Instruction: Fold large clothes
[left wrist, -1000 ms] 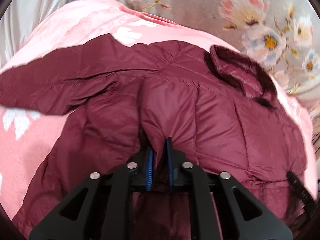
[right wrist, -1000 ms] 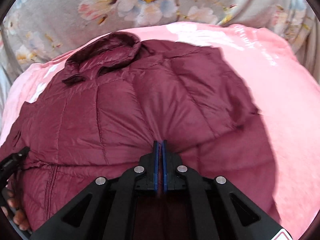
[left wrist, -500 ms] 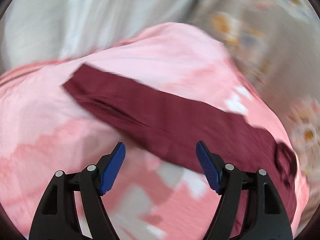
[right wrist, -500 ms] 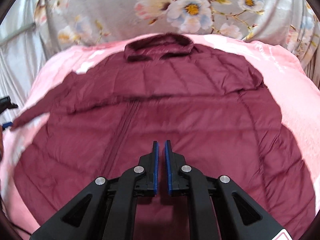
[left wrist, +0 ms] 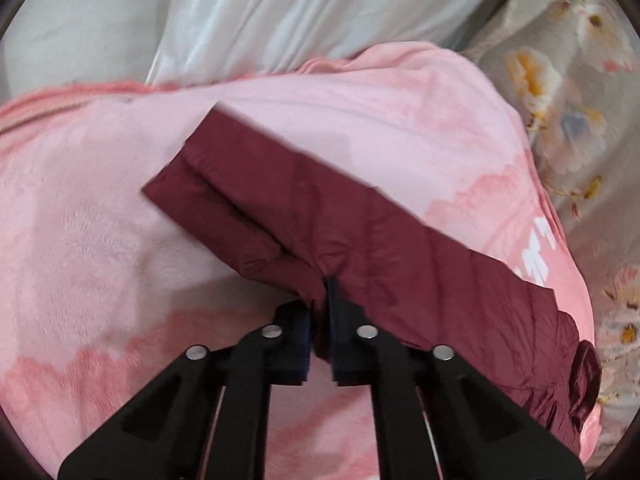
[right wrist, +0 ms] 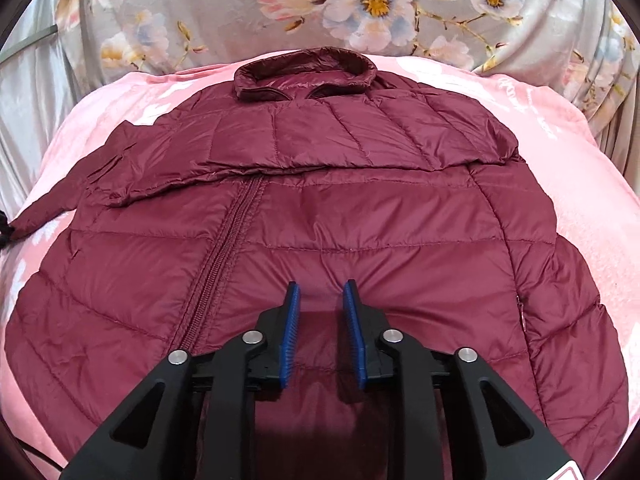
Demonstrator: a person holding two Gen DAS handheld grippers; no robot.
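Note:
A maroon puffer jacket (right wrist: 320, 216) lies front up on a pink blanket (right wrist: 580, 184), collar (right wrist: 304, 76) at the far side and zip running down the middle. One sleeve (right wrist: 360, 140) is folded across the chest. My right gripper (right wrist: 320, 296) hovers over the lower front; its jaws are opening and nothing sits between the blue pads. The other sleeve (left wrist: 304, 200) stretches out flat over the blanket (left wrist: 80, 240), cuff pointing away. My left gripper (left wrist: 320, 296) is shut on that sleeve, pinching a bunch of fabric at its near edge.
Grey floral bedding (right wrist: 360, 4) rises behind the blanket's far edge and also shows at the right of the left wrist view (left wrist: 580, 100). Pale shiny cloth (left wrist: 240, 12) hangs beyond the blanket on the left side. Bare blanket (left wrist: 100, 300) surrounds the outstretched sleeve.
My left gripper let go of the jacket body, swung left over the blanket, opened wide, then shut on the outstretched sleeve. My right gripper released the fabric and its jaws parted; the jacket now lies flat.

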